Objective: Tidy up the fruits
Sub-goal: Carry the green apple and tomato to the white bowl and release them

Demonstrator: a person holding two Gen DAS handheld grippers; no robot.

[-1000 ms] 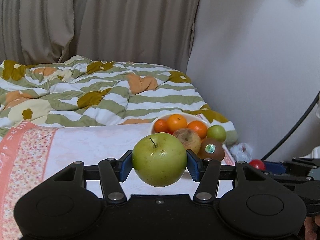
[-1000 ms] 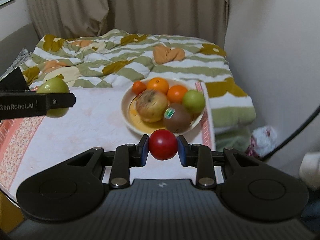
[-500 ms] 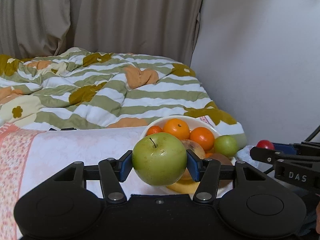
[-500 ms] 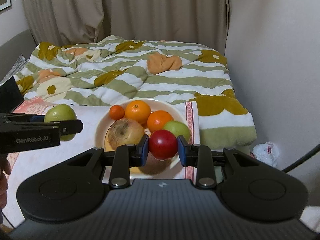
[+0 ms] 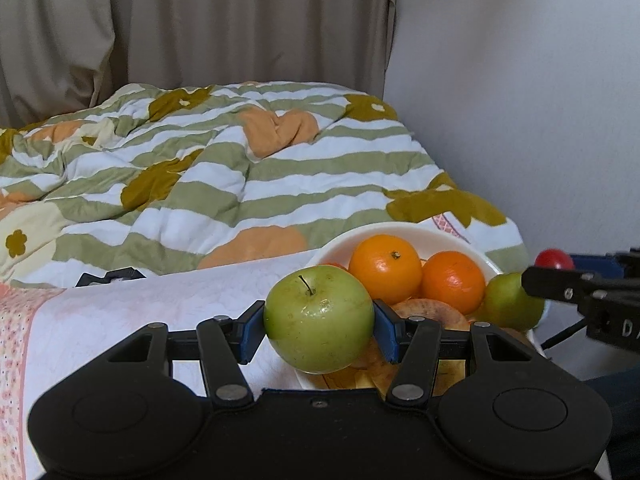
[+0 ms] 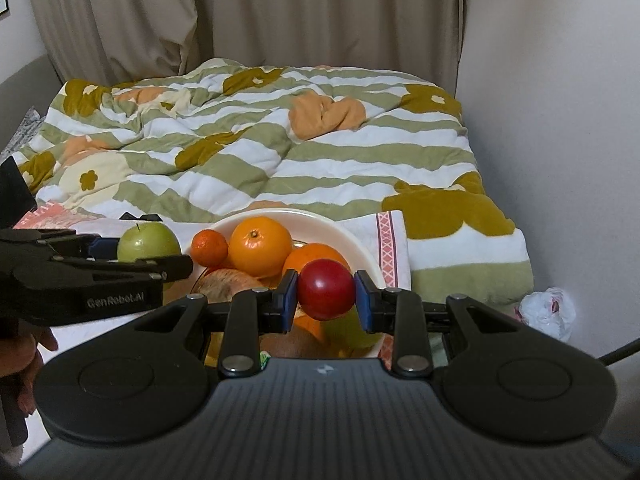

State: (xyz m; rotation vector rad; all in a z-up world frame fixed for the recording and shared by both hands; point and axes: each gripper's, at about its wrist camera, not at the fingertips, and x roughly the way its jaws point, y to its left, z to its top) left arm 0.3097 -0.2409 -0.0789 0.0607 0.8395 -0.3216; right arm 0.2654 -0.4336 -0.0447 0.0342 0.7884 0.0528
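Left gripper (image 5: 319, 326) clamps green apple (image 5: 319, 318) between blue pads, stem up, held over pale cloth (image 5: 120, 320) at near-left edge of white bowl (image 5: 404, 234). Bowl holds two oranges, small mandarin (image 6: 209, 247), green fruit; brownish fruit beneath, probably apple. Right gripper (image 6: 326, 295) pinches red fruit (image 6: 326, 290) over bowl's right half. Striped quilt (image 6: 260, 152) behind.

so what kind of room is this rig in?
Most likely a bedroom at home. A rumpled striped quilt covers a bed against the wall, beige curtains hang behind it, and the fruit bowl sits on a cloth-covered surface at the bed's near end.
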